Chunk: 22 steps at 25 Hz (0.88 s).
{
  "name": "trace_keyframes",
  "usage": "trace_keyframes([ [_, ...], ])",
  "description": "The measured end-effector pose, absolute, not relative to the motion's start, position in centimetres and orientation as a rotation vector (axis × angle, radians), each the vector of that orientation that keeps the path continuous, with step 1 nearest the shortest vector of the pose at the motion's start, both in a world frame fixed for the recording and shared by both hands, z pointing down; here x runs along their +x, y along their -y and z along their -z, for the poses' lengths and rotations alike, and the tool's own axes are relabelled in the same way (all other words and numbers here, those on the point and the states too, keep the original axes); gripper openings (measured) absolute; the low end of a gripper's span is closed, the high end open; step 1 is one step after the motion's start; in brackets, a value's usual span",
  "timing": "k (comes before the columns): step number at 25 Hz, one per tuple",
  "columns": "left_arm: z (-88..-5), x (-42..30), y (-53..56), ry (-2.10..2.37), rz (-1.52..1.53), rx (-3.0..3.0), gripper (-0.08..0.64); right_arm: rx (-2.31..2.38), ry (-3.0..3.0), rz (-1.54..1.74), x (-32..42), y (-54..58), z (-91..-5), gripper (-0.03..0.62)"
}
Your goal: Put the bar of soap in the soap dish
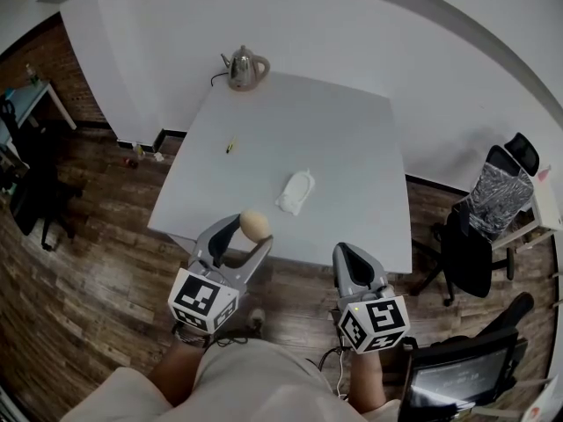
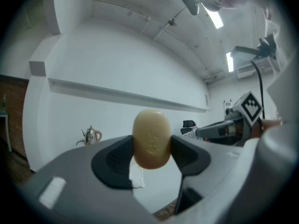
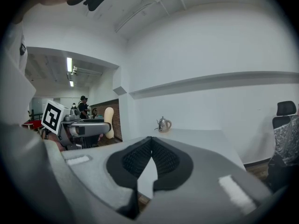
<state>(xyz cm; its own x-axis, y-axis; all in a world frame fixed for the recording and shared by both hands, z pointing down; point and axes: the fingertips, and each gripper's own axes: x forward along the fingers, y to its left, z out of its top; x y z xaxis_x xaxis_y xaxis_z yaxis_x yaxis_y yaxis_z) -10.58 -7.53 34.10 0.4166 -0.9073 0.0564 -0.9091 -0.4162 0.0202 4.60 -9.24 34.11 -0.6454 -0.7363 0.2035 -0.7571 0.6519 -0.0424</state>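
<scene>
Fig. 1. My left gripper (image 1: pixel 249 234) and right gripper (image 1: pixel 345 251) had grey moulded bodies. Each carried a white cube (image 1: pixel 202 299) printed with black square markers. The pads (image 3: pixel 133 160) were black and ribbed. I wore light beige clothing (image 1: pixel 255 381), and a thin pale cable (image 1: pixel 338 371) hung below the right cube.

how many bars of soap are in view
1. The bar of soap is clamped in the left gripper, above the near edge of the table. None shows on the table; the inside of the soap dish is too small to tell.
</scene>
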Motion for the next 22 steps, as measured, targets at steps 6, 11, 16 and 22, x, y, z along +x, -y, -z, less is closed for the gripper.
trace_keyframes([
  [6,-34.5,-11.6,9.7,1.652,-0.062,2.612,0.267,1.273,2.682,-0.194,4.2,11.1,-34.4,0.002],
  [11,-35.0,-12.0,11.6,1.621,-0.061,2.617,0.267,1.294,2.667,-0.209,3.7,12.2,-35.0,0.002],
  [16,-35.4,-12.0,12.9,1.589,-0.068,2.622,0.267,1.328,2.647,-0.226,3.8,13.2,-35.3,0.002],
  [22,-36.2,-12.4,14.2,1.557,-0.079,2.611,0.267,1.342,2.624,-0.231,3.3,14.2,-35.4,0.002],
])
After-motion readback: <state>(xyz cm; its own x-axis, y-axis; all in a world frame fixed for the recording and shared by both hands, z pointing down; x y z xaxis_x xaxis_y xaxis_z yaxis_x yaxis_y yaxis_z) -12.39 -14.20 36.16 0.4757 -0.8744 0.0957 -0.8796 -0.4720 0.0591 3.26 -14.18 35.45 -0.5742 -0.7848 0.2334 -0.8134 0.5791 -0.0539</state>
